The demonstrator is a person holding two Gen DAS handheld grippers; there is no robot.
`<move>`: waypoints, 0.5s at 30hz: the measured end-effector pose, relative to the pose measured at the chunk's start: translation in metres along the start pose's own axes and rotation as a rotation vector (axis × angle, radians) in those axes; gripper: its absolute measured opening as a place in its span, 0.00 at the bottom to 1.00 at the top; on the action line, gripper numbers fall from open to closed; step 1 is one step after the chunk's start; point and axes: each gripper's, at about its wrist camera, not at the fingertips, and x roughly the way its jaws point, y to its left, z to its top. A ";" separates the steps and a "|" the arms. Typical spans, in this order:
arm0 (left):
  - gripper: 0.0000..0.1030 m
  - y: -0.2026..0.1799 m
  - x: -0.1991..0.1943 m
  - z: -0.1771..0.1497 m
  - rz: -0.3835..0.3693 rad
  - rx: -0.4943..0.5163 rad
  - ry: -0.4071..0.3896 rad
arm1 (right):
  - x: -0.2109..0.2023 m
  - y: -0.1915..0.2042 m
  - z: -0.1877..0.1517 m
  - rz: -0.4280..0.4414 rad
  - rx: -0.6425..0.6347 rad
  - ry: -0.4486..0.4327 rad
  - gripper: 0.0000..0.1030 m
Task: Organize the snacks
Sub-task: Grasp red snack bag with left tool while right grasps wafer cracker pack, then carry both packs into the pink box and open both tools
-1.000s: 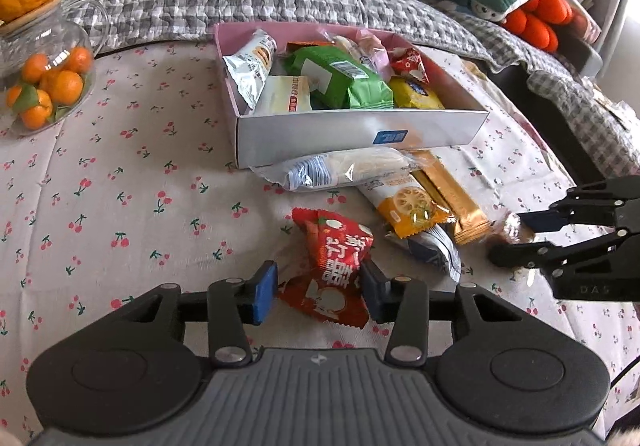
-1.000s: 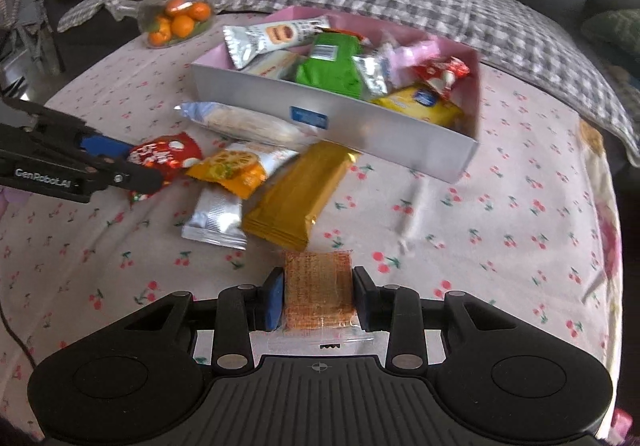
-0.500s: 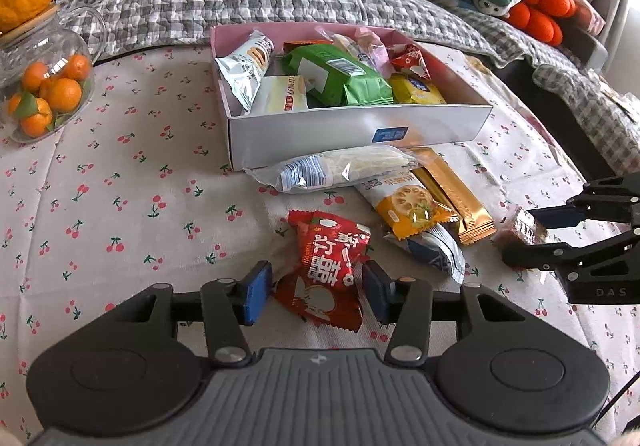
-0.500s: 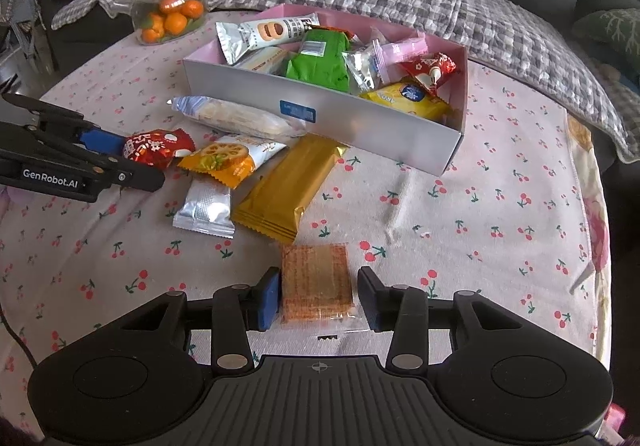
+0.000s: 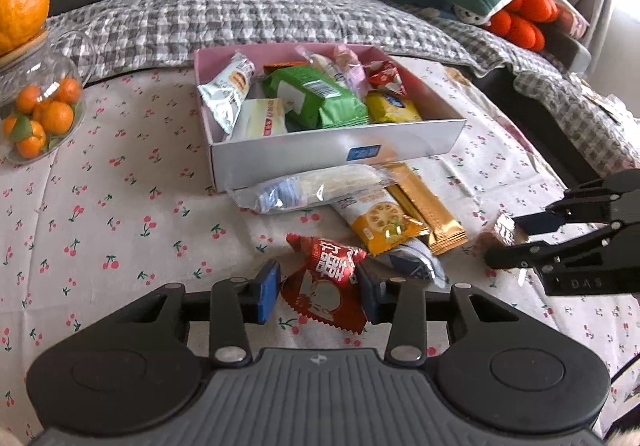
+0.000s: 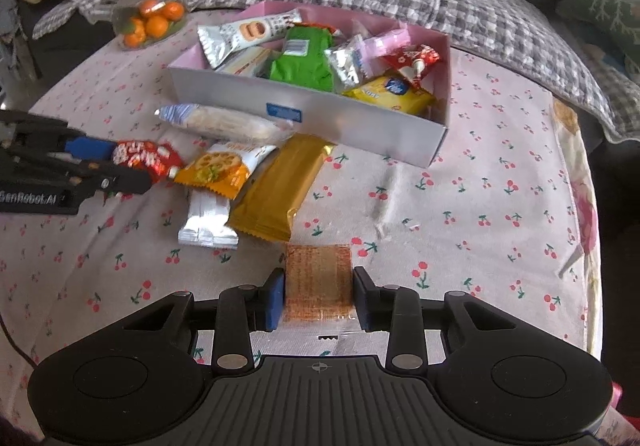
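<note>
Both tools had drawn back slightly over the last second, so that each packet sat a little farther ahead between its fingers than before. With its jaws apart, the left tool (image 5: 318,292) straddled the red snack packet (image 5: 326,284), which lay flat on the cherry-print bench (image 5: 100,205); the packet's right edge looked close to the right pad, though contact could not be judged. The right tool (image 6: 319,298) was likewise apart, with the clear-wrapped brown cracker (image 6: 319,280) lying on the bench between its blue pads, a thin gap showing on each side. Ahead of the left tool and slightly to its right lay a loose cluster: an orange lotus-root packet (image 5: 382,224), a gold bar (image 5: 428,209) beside it, a silver packet (image 5: 416,266) partly under the orange one, and a long clear-wrapped roll (image 5: 316,187) lying against the near wall of the box. Farther ahead stood the pink-lined box (image 5: 336,155), already holding a green pack (image 5: 320,97), a yellow pack (image 5: 390,107), a silver pack (image 5: 230,93) leaning on its left wall and a few smaller ones. Far off to the left tool's left stood a glass jar of small oranges (image 5: 38,113). From the right tool's view, the left tool appeared far to its left, its tips around the red packet.
</note>
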 end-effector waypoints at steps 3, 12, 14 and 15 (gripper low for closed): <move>0.35 -0.002 -0.002 0.001 -0.010 0.003 -0.003 | -0.004 -0.004 0.004 -0.003 0.034 -0.010 0.32; 0.26 0.000 -0.012 0.008 -0.016 -0.021 -0.026 | -0.010 -0.015 0.016 -0.023 0.122 -0.034 0.32; 0.26 0.000 -0.012 0.010 -0.014 -0.023 -0.022 | -0.010 -0.017 0.017 -0.026 0.146 -0.036 0.32; 0.26 0.001 -0.012 0.010 -0.013 -0.027 -0.020 | -0.010 -0.019 0.018 -0.028 0.157 -0.036 0.32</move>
